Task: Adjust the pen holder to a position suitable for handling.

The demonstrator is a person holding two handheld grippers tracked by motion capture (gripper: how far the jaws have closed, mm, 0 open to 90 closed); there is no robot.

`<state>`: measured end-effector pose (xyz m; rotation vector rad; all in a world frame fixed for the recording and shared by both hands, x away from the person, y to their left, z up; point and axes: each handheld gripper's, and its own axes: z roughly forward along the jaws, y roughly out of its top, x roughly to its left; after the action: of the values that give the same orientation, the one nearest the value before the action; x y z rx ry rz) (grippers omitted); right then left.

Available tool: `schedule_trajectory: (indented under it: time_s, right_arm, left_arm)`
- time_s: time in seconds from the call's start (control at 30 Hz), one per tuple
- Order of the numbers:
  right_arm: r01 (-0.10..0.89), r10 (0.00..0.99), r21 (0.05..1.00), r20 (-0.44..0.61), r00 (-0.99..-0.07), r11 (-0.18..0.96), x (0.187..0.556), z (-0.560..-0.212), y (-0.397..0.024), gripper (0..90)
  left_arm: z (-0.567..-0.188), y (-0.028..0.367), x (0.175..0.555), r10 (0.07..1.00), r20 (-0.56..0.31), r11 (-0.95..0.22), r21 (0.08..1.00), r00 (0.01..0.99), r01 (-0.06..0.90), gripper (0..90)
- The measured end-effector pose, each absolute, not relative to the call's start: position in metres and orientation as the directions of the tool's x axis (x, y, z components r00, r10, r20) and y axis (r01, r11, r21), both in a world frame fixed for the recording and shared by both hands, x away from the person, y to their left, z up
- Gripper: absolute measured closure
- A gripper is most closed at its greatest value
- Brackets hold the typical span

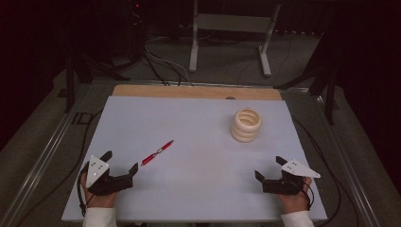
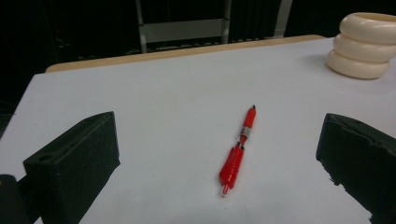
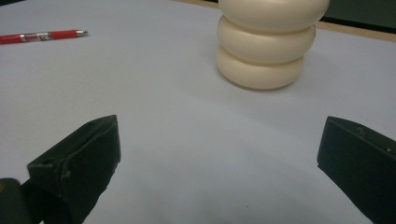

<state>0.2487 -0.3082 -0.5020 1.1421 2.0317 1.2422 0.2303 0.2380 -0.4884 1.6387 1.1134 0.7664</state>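
Both hands parked at the near edge of the pale grey tabletop, one at each corner, so the middle stays free for reaching. My left gripper has its jaws spread wide, nothing between them, and it points straight at the red plastic pen with a clear barrel section, which lies flat on the tabletop just ahead and slightly right of it, dark tip aimed away from me toward the far right. In the left gripper view the pen sits between the two jaw lines, so I judge this hand is lined up for the pick. My right gripper is also released and empty, facing the cream ribbed holder shaped like three stacked rings, which stands upright on the far right, well apart from the pen. Its open top faces up, probably the drop target. Neither gripper touches anything yet.
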Motion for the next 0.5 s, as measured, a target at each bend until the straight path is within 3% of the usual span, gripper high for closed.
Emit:
schedule_trajectory:
  time_s: [0.5]
  right_arm:
    - [0.405,0.868,0.891,0.026,-0.496,0.205,0.2463,-0.4954,-0.3087,0.0]
  left_arm:
    - [-0.4897,0.2413,0.2288,0.93,-0.025,-0.093,0.95,0.366,0.299,0.0]
